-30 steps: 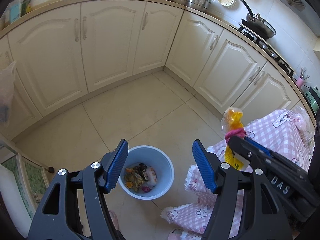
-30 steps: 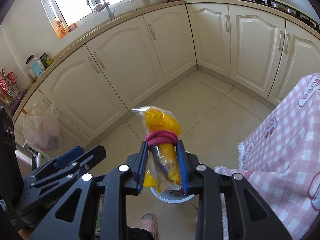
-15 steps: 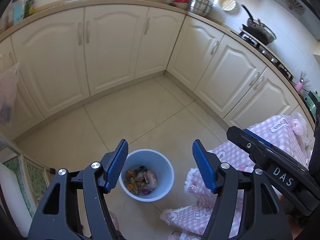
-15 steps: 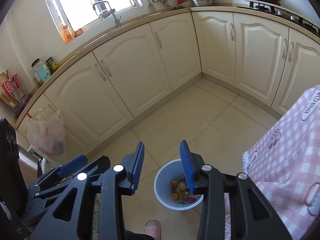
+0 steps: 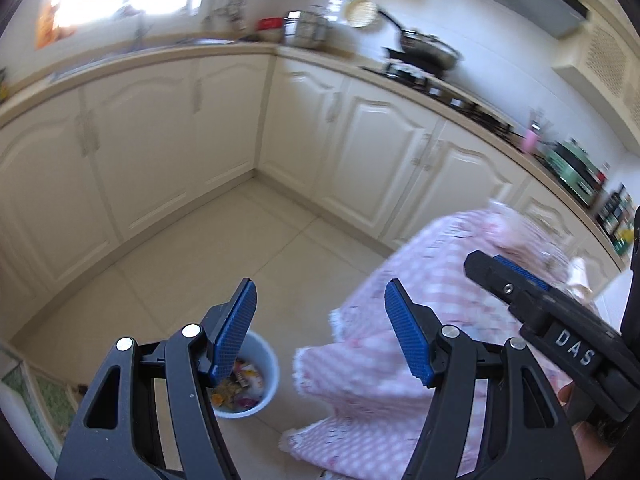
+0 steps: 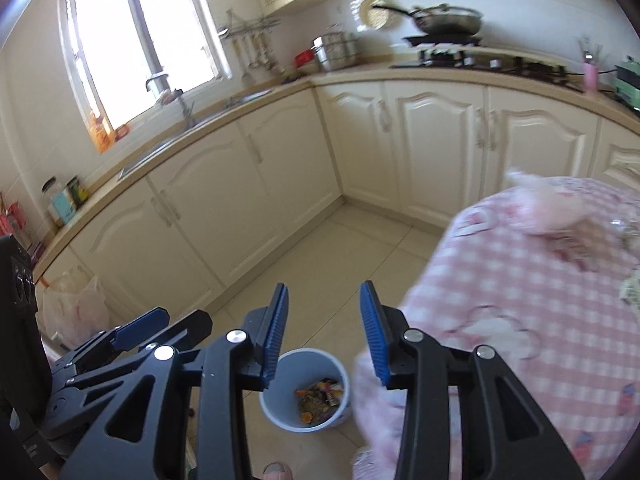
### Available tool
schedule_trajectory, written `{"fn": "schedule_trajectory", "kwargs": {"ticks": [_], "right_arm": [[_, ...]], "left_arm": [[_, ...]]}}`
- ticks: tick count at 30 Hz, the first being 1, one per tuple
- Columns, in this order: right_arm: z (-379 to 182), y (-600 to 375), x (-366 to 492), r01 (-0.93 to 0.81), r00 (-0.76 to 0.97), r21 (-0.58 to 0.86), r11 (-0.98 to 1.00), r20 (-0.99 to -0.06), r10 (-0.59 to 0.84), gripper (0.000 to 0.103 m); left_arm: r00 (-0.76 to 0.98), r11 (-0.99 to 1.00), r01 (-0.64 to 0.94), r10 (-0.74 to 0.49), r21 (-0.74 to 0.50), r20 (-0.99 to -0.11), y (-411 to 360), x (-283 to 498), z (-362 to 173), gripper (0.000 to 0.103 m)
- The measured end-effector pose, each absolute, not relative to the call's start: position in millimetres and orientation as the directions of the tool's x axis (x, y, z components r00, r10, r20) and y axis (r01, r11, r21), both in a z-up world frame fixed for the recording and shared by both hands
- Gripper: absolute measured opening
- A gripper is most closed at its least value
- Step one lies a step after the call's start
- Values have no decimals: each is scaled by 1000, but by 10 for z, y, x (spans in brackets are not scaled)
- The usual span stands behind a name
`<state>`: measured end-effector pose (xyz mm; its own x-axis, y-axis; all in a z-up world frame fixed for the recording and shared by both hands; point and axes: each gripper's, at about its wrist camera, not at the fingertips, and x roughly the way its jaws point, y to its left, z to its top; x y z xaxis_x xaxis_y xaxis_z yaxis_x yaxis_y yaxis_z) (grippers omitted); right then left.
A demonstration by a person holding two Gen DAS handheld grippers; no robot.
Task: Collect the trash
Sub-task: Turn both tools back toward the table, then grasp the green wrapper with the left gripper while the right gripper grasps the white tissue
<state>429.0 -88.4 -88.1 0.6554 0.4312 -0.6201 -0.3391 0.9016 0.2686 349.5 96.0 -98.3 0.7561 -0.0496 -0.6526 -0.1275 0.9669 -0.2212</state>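
Note:
A pale blue trash bin (image 6: 280,410) stands on the tiled floor with wrappers and food scraps inside. My right gripper (image 6: 324,332) hangs above it, open, with nothing between its blue pads. My left gripper (image 5: 320,336) is open wide and empty too. Its left finger (image 5: 236,332) covers part of the bin (image 5: 265,357). Each gripper shows in the other's view: the right gripper (image 5: 516,286) over the table at right, the left gripper (image 6: 140,328) at lower left. Blurred small bits (image 6: 630,292) lie on the pink checked tablecloth (image 6: 520,320).
The table with the pink cloth (image 5: 360,368) fills the right side, next to the bin. Cream cabinets (image 6: 280,184) run along two walls under a counter with a sink, pots and a wok (image 6: 444,18). A plastic bag (image 6: 72,312) hangs at left. A slippered foot (image 6: 276,471) is below.
The right gripper let go of the yellow bag with the pink band, which is gone from view. Both grippers have risen and swung right, toward the table.

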Motion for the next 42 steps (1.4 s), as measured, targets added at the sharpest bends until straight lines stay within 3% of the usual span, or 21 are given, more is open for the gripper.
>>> {"fn": "schedule_trajectory", "kwargs": {"ticks": [9,17,25,33,34,36,39,42], "right_arm": [[-629,-2629,4121,-92,793,238,967,-569,216,41],[-790,-3950,4028,107,814,240,965,-578,53,43],[-979,-4554,4099,190,794,263,946,-608,10,47],[-1111,-4721,4388,199,775,283,938,-632,27,54],[-1127,-4726,4438,199,771,288,937,-636,31,55],[-1176,-4738,4540,201,760,298,933,-648,43,56],[-1241,-4741,4693,203,749,314,927,-660,60,65],[-1306,-4702,4862,207,734,309,928,-676,62,68]], "left_arm": [[731,976,114,-210,-188,-649,-554,3802,-784,68],[652,947,276,-312,-167,-691,-1808,4053,-865,71],[565,941,282,-320,-186,-761,-2486,4335,-1158,71],[523,963,235,-242,-135,-817,-2670,4608,-1435,70],[529,964,237,-233,-121,-816,-2691,4621,-1439,67],[548,968,238,-203,-81,-811,-2715,4637,-1446,40],[556,962,262,-221,-84,-801,-2691,4673,-1439,25],[550,956,263,-262,-134,-793,-2596,4733,-1422,19]]}}
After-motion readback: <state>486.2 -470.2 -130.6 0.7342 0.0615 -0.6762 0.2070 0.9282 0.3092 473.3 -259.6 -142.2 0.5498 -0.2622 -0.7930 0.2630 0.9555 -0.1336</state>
